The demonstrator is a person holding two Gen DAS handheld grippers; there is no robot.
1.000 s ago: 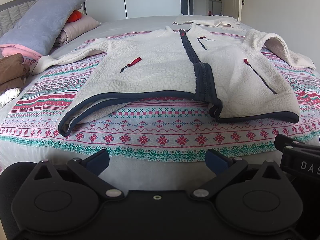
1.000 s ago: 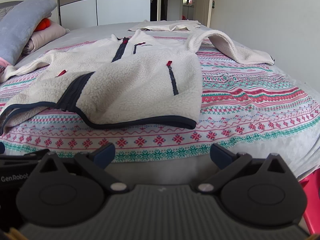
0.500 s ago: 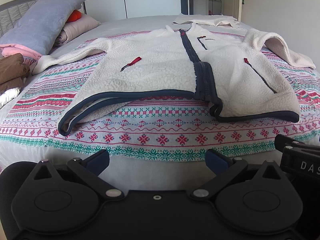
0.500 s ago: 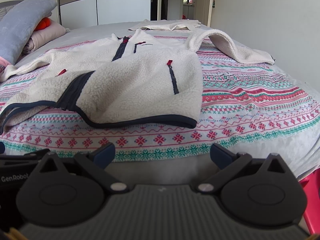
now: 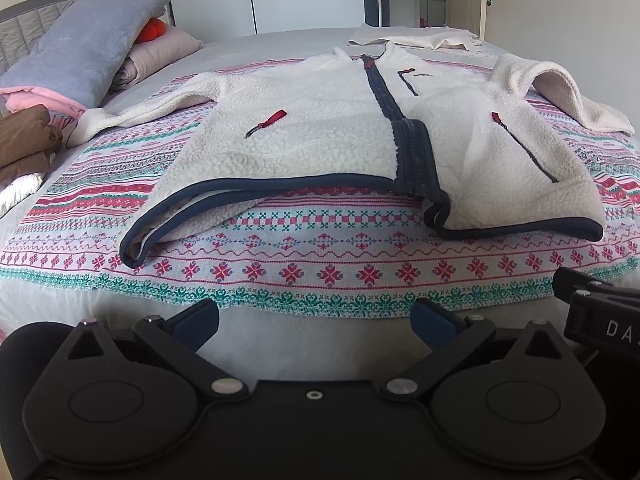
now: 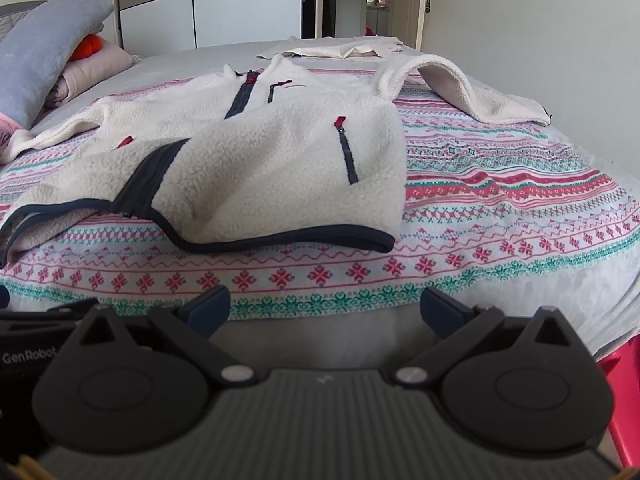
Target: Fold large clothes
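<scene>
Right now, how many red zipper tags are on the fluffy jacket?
4: one at the collar, one on the chest pocket, one on the left pocket, one on the right pocket. Folds may hide more.

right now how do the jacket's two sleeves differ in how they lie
The left sleeve lies flat and stretched out toward the pillows; the right sleeve is humped up and bent, arching off the patterned blanket. The left one shows only fleece outside; the right one shows its smoother lining. Both are cream fleece, and neither is folded over the jacket body yet.

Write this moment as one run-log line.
left hand-held gripper: open | right hand-held gripper: open | jacket: flat on bed, unfolded
</scene>
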